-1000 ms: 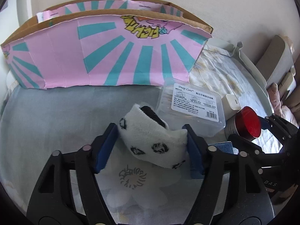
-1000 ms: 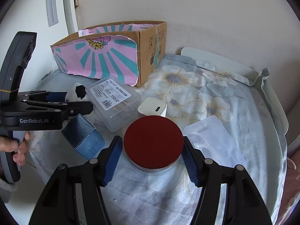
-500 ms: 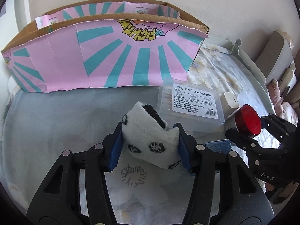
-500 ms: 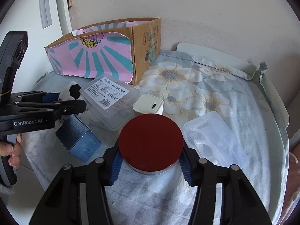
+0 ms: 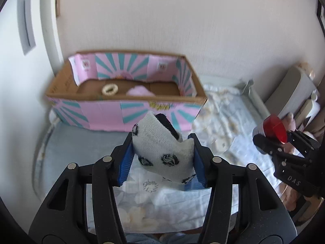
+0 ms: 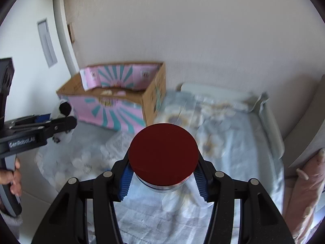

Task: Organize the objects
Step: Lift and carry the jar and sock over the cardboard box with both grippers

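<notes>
My left gripper (image 5: 161, 154) is shut on a white sock with black spots (image 5: 162, 150) and holds it lifted above the bed, in front of the pink and teal cardboard box (image 5: 126, 109). My right gripper (image 6: 163, 172) is shut on a jar with a dark red lid (image 6: 163, 153), also lifted above the bed. The jar and right gripper show at the right of the left wrist view (image 5: 273, 129). The box (image 6: 113, 103) is open at the top and holds a white ring (image 5: 109, 89) and a pink item (image 5: 140, 91).
The flowered bedsheet (image 6: 233, 142) covers the bed. A clear plastic box with a label (image 6: 117, 144) lies blurred on it below the jar. A blue carton (image 5: 192, 185) peeks out under the sock. A wall stands behind the box.
Both grippers have closed on their objects and risen well above the bed. The sock and the jar came up with them, and the box's inside is now in view.
</notes>
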A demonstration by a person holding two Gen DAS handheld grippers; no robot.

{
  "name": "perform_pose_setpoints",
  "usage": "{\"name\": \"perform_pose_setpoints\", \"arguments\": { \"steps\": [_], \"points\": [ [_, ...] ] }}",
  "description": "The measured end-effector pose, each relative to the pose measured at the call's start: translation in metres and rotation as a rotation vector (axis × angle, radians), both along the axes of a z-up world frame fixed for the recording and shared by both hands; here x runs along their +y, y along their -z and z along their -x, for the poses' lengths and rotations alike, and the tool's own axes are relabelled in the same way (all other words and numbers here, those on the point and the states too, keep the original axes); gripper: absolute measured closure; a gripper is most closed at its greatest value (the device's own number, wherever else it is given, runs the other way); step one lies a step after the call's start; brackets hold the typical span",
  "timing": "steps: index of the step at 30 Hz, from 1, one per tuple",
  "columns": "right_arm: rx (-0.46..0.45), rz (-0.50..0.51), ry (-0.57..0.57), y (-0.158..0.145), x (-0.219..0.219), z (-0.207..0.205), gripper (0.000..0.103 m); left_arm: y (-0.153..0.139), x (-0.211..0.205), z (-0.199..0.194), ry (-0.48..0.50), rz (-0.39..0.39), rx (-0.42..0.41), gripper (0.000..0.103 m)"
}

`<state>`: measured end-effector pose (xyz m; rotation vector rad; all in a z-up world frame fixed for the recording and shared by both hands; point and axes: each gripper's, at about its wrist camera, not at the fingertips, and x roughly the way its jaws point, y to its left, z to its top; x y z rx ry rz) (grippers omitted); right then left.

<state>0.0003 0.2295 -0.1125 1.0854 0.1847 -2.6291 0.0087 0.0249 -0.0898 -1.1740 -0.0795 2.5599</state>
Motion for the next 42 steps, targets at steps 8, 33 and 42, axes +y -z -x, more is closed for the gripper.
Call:
{"name": "perform_pose_setpoints", "arguments": {
  "steps": [8,33,42],
  "points": [
    [0.110,0.026,0.076,-0.099,-0.003,-0.003,0.053,-0.085,-0.002,-0.013,-0.033,0.012,0.123,0.054],
    [0.113,0.059,0.069,-0.143,-0.075,0.067,0.053,-0.121,-0.074,0.090,-0.130,-0.012,0.139,0.054],
    [0.069,0.073,0.001,-0.132,-0.132,0.116,0.053,-0.111,-0.108,0.153,-0.142,0.016,0.096,0.054]
  ]
}}
